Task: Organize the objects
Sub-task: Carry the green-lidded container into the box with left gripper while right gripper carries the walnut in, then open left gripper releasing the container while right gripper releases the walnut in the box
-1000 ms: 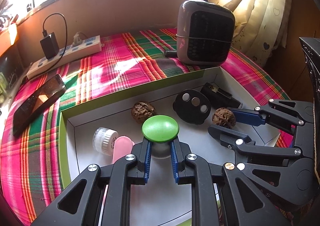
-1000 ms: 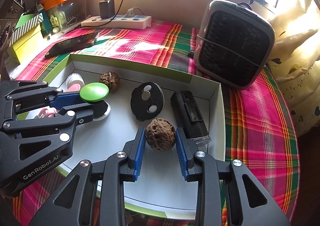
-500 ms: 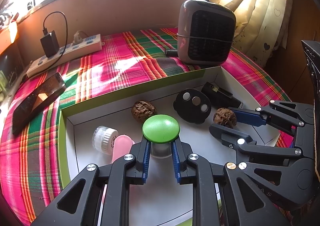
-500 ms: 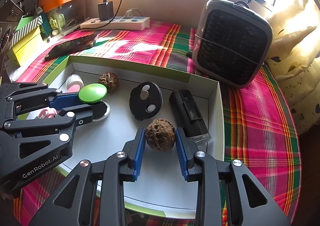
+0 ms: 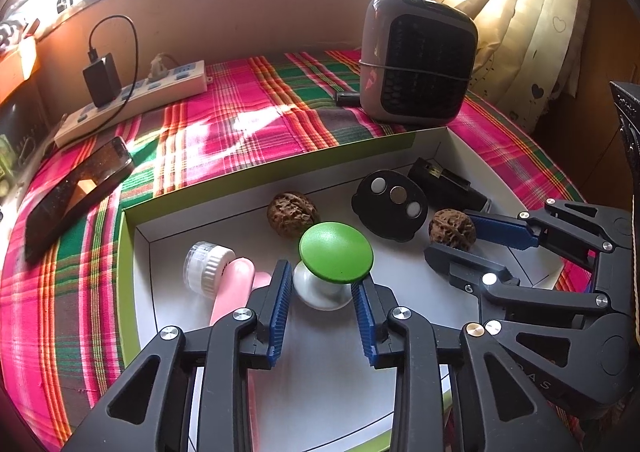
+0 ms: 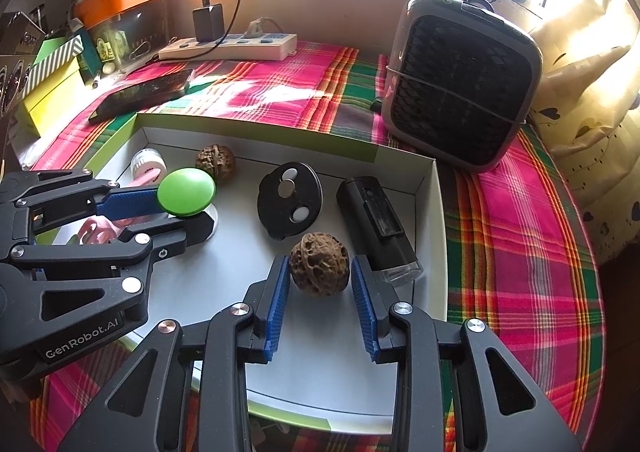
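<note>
Opening around the green-capped knob (image 5: 335, 252), my left gripper (image 5: 322, 304) had both pads clear of its white base; the knob stood in the near left of the white tray (image 5: 448, 139). From my right camera, my right gripper (image 6: 320, 292) was also opening, the walnut (image 6: 319, 263) between its pads, gaps either side, near the black box (image 6: 376, 219).

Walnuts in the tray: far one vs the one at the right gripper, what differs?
The near walnut sits between the right gripper's opening jaws, pads just clear of it; the far walnut lies free by the tray's back wall. The near walnut lies beside the black case; the far walnut is behind the green-capped piece. Both are brown, wrinkled, resting on the tray floor.
</note>
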`<state>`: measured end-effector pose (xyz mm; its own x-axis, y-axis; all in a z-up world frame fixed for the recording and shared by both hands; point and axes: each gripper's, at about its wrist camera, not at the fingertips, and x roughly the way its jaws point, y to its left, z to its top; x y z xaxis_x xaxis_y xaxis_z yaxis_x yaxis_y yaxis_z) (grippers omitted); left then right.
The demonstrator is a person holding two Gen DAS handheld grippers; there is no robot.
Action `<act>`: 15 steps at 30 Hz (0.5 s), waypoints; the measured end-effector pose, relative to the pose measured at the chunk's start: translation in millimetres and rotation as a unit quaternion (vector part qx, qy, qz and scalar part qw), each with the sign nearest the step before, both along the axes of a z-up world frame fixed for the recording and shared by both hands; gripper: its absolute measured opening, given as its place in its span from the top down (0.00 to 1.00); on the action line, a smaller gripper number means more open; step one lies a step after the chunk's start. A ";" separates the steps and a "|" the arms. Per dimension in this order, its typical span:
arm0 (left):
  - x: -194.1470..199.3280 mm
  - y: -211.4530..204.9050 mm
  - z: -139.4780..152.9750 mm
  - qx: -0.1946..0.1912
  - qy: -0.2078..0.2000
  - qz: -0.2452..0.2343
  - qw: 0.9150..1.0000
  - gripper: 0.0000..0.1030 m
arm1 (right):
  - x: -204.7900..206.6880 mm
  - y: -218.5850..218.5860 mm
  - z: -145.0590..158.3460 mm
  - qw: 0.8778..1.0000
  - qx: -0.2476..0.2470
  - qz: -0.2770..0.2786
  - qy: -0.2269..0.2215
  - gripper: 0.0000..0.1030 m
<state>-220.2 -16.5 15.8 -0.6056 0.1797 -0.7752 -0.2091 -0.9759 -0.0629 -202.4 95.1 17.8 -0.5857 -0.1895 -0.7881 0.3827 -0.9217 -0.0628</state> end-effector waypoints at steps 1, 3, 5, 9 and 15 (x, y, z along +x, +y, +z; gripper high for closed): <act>0.2 0.1 -0.3 0.000 -0.001 0.000 1.000 0.72 | 0.0 0.1 0.0 1.000 -0.001 0.000 -0.001 0.65; 0.1 0.4 -1.7 -0.002 -0.004 0.001 1.000 0.71 | 0.2 0.1 -0.1 1.000 -0.001 0.000 -0.001 0.65; 0.4 0.4 -1.8 -0.003 -0.003 0.002 1.000 0.71 | 0.1 0.1 -0.1 1.000 -0.002 0.000 -0.001 0.65; 0.4 0.2 -1.3 -0.003 -0.003 0.003 1.000 0.71 | -0.1 -0.1 0.1 1.000 -0.004 0.001 -0.002 0.63; 0.4 0.1 -1.2 -0.003 -0.003 0.004 1.000 0.70 | 0.3 -0.7 0.0 1.000 -0.005 0.002 -0.003 0.61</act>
